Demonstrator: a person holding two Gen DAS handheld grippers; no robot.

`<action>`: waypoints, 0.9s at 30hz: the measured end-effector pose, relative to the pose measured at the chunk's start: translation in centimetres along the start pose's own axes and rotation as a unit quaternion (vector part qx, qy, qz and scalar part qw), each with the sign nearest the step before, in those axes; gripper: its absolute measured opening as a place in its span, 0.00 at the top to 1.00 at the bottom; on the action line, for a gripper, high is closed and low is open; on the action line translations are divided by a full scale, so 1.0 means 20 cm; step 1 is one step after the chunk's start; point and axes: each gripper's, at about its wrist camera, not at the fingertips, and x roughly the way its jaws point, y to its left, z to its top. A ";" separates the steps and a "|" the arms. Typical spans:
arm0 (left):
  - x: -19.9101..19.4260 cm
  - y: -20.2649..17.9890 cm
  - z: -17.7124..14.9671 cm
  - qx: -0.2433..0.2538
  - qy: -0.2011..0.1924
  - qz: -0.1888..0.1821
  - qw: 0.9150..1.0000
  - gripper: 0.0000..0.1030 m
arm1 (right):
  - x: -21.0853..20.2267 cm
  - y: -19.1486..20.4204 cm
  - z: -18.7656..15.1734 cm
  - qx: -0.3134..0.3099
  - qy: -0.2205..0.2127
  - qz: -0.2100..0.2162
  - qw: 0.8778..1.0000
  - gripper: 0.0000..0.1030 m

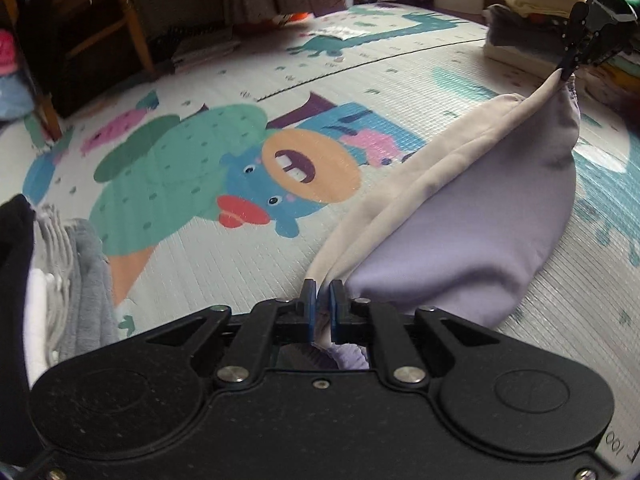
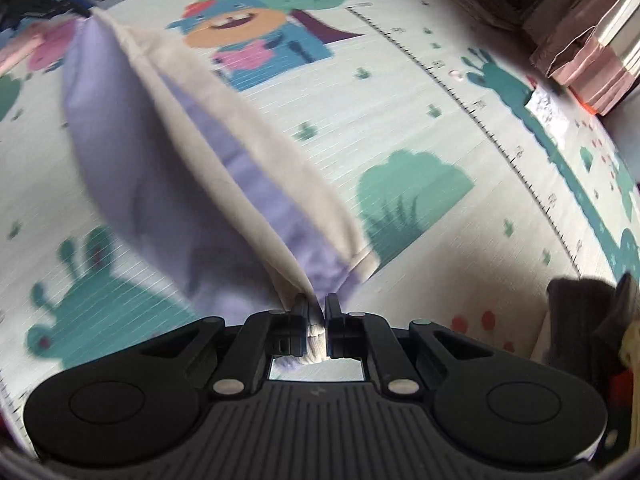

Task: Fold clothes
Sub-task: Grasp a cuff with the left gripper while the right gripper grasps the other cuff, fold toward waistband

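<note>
Lavender garment (image 1: 472,216) with a beige band along its upper edge hangs stretched between the two grippers, sagging in the middle above the cartoon play mat (image 1: 200,160). Left gripper (image 1: 323,304) has its jaws clamped on one end of the cloth; right gripper (image 2: 317,316) has its jaws pinched on the other end. A stack of folded clothes (image 1: 536,0) sits at the mat's far edge, beyond the right gripper, and grey folded items (image 1: 80,280) lie on the mat's near left side

Soft daylight, dim toward the room's edges; strong fisheye curvature bends the play mat (image 1: 240,80), and motion blur softens the lavender garment (image 2: 120,140) in the right wrist view.
</note>
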 end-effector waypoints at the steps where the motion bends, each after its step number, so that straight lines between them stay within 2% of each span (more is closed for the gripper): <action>1: 0.01 0.01 0.01 -0.006 0.003 0.000 1.000 0.95 | 0.03 -0.02 0.02 0.007 0.000 0.000 1.000 0.91; 4: 0.04 0.05 0.02 -0.037 0.010 -0.007 0.999 0.95 | 0.14 -0.10 0.06 0.037 0.013 -0.001 0.999 0.91; 9: 0.09 0.13 0.06 -0.080 0.018 -0.009 0.997 0.95 | 0.25 -0.23 0.10 0.099 0.007 0.005 0.995 0.91; 14: 0.17 0.16 0.08 -0.109 0.032 0.000 0.994 0.96 | 0.36 -0.27 0.14 0.122 0.004 0.000 0.992 0.91; 20: 0.24 0.24 0.05 -0.181 0.048 0.000 0.982 0.96 | 0.47 -0.28 0.19 0.124 0.014 -0.022 0.992 0.91; 22: 0.24 0.27 0.04 -0.204 0.043 -0.003 0.978 0.96 | 0.48 -0.30 0.19 0.144 0.001 -0.026 0.989 0.91; 27: 0.27 0.32 0.04 -0.226 0.053 -0.005 0.973 0.96 | 0.51 -0.33 0.16 0.184 -0.010 -0.023 0.983 0.91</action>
